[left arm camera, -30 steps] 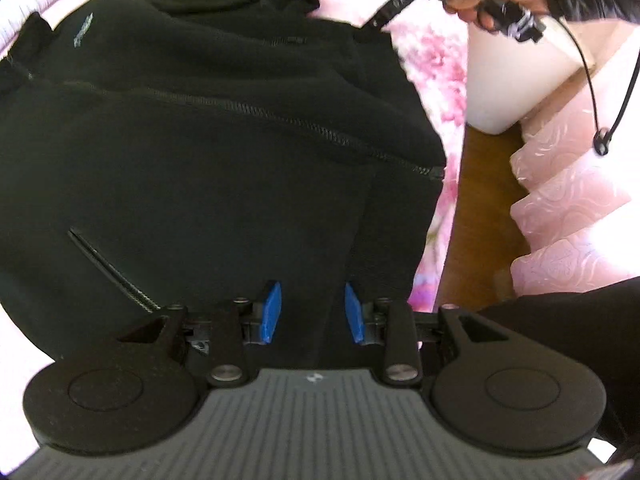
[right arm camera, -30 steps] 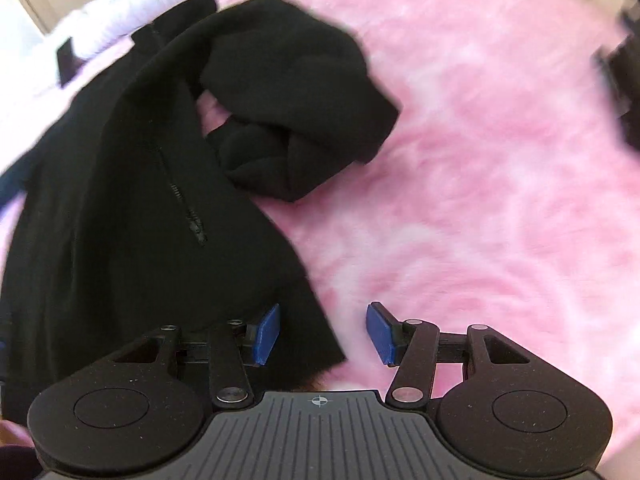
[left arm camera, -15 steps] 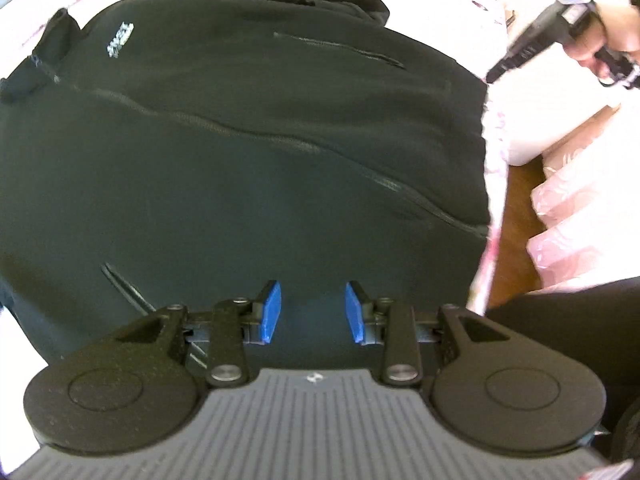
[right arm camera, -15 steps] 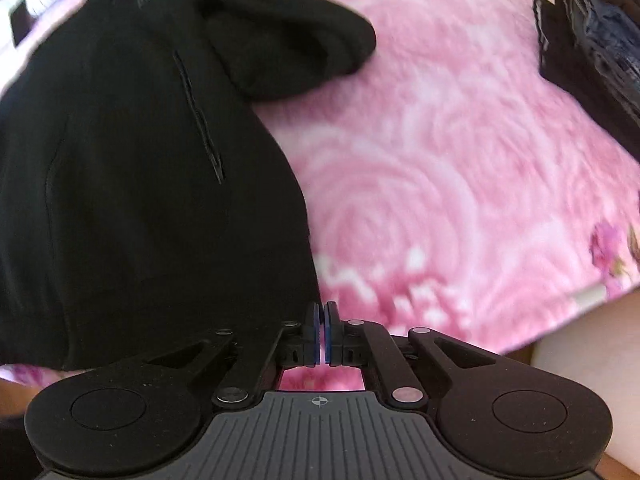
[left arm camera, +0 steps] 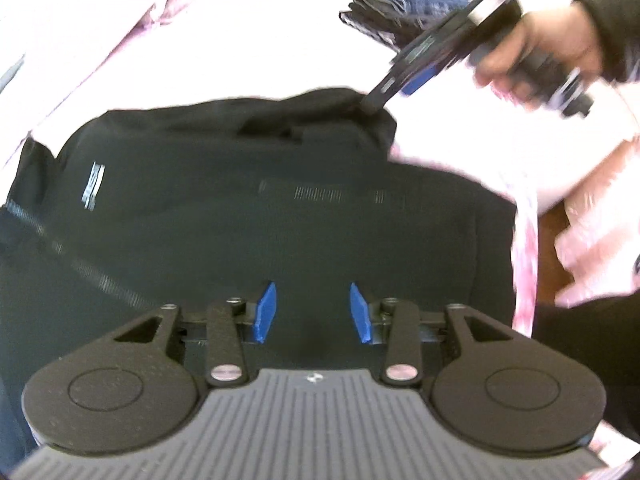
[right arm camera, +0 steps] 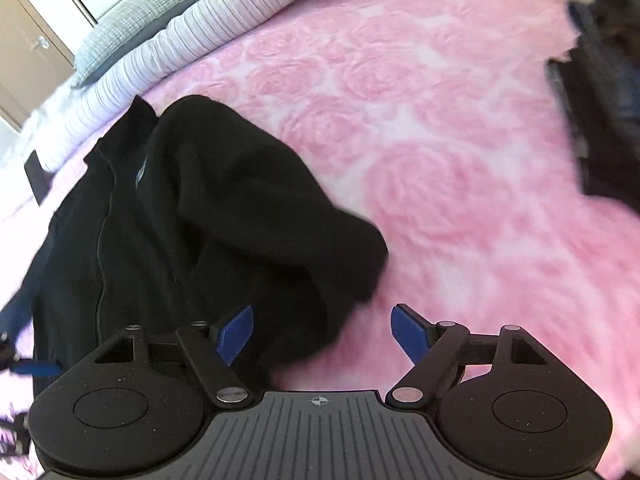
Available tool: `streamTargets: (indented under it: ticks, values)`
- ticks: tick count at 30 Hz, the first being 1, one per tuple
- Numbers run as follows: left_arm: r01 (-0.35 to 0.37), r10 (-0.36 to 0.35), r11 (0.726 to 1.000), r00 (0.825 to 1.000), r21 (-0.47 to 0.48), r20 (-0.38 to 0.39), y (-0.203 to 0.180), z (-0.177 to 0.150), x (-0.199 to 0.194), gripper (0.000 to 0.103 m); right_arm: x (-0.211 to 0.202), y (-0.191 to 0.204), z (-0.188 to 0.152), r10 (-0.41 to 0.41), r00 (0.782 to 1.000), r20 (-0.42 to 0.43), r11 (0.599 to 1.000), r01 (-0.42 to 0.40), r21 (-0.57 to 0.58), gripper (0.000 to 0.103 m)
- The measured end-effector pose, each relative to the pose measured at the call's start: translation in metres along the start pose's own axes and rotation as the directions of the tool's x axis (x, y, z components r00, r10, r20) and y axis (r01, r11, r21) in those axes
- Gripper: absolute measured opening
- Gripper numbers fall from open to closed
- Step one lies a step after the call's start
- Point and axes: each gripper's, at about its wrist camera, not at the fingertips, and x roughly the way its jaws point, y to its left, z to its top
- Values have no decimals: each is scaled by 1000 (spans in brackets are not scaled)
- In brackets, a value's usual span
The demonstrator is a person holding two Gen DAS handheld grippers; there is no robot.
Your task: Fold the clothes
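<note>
Black zip jacket lies spread on pink bed cover, hem at near edge. Left gripper half open, holding nothing. Right gripper wide open beside bunched sleeve. Fleece looks soft, floppy; pinch cuff or hem.

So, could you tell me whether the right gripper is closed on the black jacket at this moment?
No, the right gripper is open, its blue pads spread wide above the black jacket.
</note>
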Motion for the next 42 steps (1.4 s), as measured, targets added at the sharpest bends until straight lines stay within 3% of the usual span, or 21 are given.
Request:
streamTargets:
  ticks: [3, 5, 8, 9, 10, 12, 14, 16, 18, 19, 20, 23, 26, 27, 31, 33, 35, 37, 39, 41, 42]
  values:
    - [-23, 23, 1000, 1000, -16, 1, -15, 33, 18, 36, 34, -15, 21, 41, 997, -69, 999, -42, -12, 76]
    - [-36, 36, 999, 999, -34, -23, -27, 54, 34, 36, 36, -17, 32, 61, 992, -109, 994, -70, -82, 28]
    - [-54, 51, 996, 998, -67, -48, -38, 78, 54, 36, 22, -21, 61, 86, 988, -130, 964, -116, -240, 17]
    - [-58, 54, 995, 997, -78, -50, -41, 87, 59, 36, 12, -19, 67, 38, 996, -75, 935, -62, -349, 16]
    - [-62, 58, 995, 997, -84, -49, -43, 95, 62, 36, 1, -16, 73, -12, 1000, -4, 889, 9, -457, 16]
    - [-69, 66, 994, 997, -89, -34, -49, 110, 65, 36, -21, -10, 85, -85, 985, 152, 753, 163, -638, 16]
    - [-70, 68, 993, 997, -98, -22, -52, 123, 67, 36, -43, -3, 96, -118, 941, 316, 566, 325, -757, 17]
    - [-68, 66, 992, 998, -105, -19, -54, 131, 70, 36, -64, 3, 108, -107, 874, 475, 346, 481, -806, 17]
    - [-63, 60, 992, 998, -108, -24, -52, 136, 76, 36, -49, -1, 95, -142, 859, 491, 196, 511, -837, 18]
    - [-60, 58, 992, 998, -109, -27, -51, 137, 78, 36, -35, -5, 87, -178, 857, 484, 137, 509, -850, 27]
    - [-58, 55, 992, 998, -110, -31, -50, 138, 80, 36, -27, -11, 81, -212, 864, 456, 148, 490, -859, 38]
    - [-59, 54, 991, 998, -120, -45, -45, 137, 86, 36, -5, -28, 65, -306, 883, 356, 215, 428, -878, 54]
    - [-67, 59, 988, 997, -139, -57, -39, 136, 92, 36, -7, -40, 57, -345, 909, 236, 383, 366, -848, 54]
    - [-71, 62, 987, 996, -145, -62, -36, 135, 95, 36, -12, -42, 55, -337, 922, 193, 457, 339, -822, 54]
    - [-104, 89, 980, 992, -171, -94, -22, 131, 106, 36, -25, -52, 64, -236, 972, 16, 759, 194, -622, 54]
    - [-117, 100, 974, 990, -193, -95, -15, 132, 110, 36, -32, -59, 80, -175, 984, -21, 861, 143, -487, 54]
    - [-120, 105, 969, 991, -215, -78, -9, 138, 111, 36, -28, -62, 101, -169, 986, -5, 883, 150, -445, 54]
    - [-124, 116, 972, 992, -199, -50, -4, 150, 116, 36, -25, -60, 123, -182, 983, 27, 870, 173, -463, 54]
    - [-131, 129, 976, 991, -173, -20, 0, 164, 123, 36, -22, -53, 143, -223, 972, 75, 805, 227, -549, 54]
    - [-138, 141, 981, 990, -139, 15, 2, 183, 131, 37, -21, -46, 161, -262, 962, 80, 698, 246, -672, 54]
    - [-141, 147, 982, 989, -125, 34, 2, 191, 136, 37, -13, -45, 166, -285, 958, 42, 628, 219, -747, 54]
